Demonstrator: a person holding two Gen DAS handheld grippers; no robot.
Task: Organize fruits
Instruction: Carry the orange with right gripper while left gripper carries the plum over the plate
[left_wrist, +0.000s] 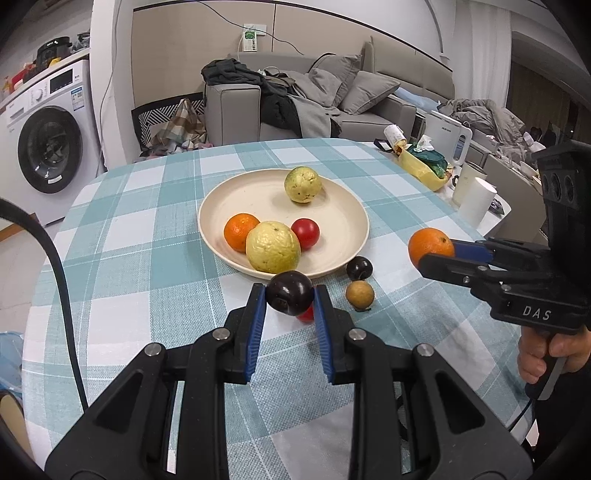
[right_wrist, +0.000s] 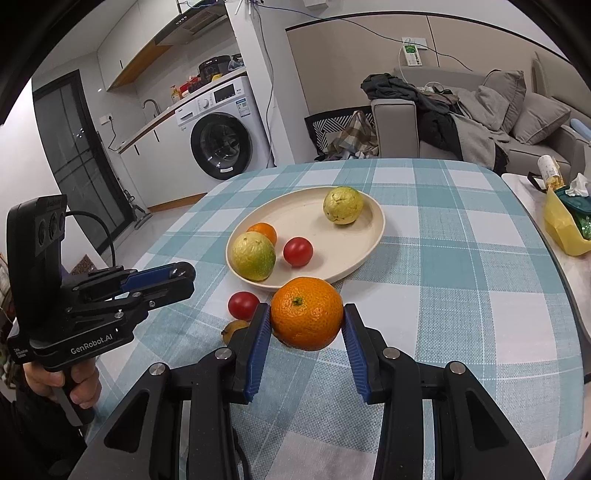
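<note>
Left wrist view: the left gripper (left_wrist: 290, 297) clamps a dark plum (left_wrist: 289, 297) just near of the plate (left_wrist: 332, 266) rim, dead ahead. The right gripper (right_wrist: 306, 317) grips an orange (right_wrist: 306, 313) (also held), the plate lying far-left of it, equally close.

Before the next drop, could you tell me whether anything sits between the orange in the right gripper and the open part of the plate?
Nothing visible does. The right gripper holds the orange just short of the plate's near rim, and the plate's middle and right side beyond the tomato are bare.
</note>
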